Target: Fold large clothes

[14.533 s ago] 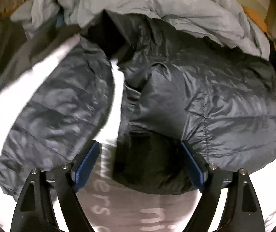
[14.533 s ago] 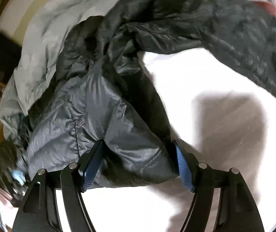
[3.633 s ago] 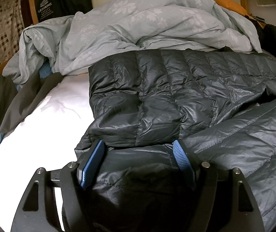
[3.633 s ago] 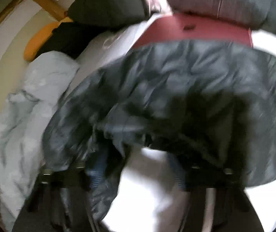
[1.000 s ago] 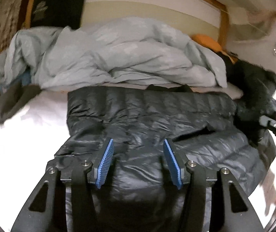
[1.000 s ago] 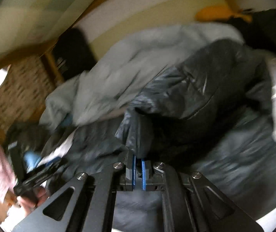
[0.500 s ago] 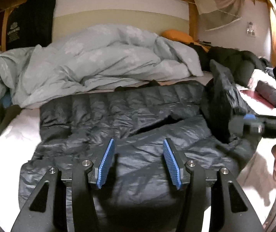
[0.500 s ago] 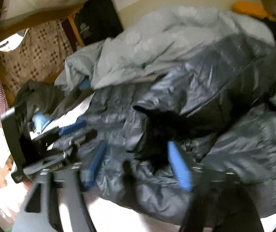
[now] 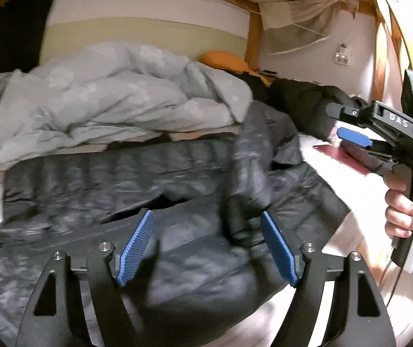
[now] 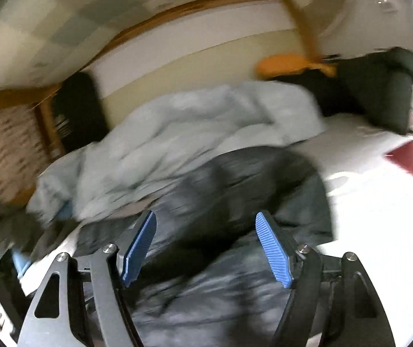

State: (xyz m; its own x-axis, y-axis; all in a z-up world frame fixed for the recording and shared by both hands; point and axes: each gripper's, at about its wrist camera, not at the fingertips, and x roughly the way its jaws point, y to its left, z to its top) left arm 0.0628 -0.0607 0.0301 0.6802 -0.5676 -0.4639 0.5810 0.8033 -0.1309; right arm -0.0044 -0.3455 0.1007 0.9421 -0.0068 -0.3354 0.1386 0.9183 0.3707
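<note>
Both claws gape empty: left claw and right claw over the dark quilted puffer jacket. Flatten the loose sleeve across the body, then grip for the fold.

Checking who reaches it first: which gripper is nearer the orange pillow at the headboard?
Right gripper, probably: it hangs off to that side, while the left gripper hovers over the jacket, farther from the orange pillow.

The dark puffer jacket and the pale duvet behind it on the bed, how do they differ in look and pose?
The dark puffer jacket is charcoal and shiny, with quilted seams; the pale duvet is light grey-blue and matte, with a faint flower print. The jacket lies mostly flat at the front, one part flopped over it; the duvet is heaped high against the wall. Both rest on the bed's white sheet.
</note>
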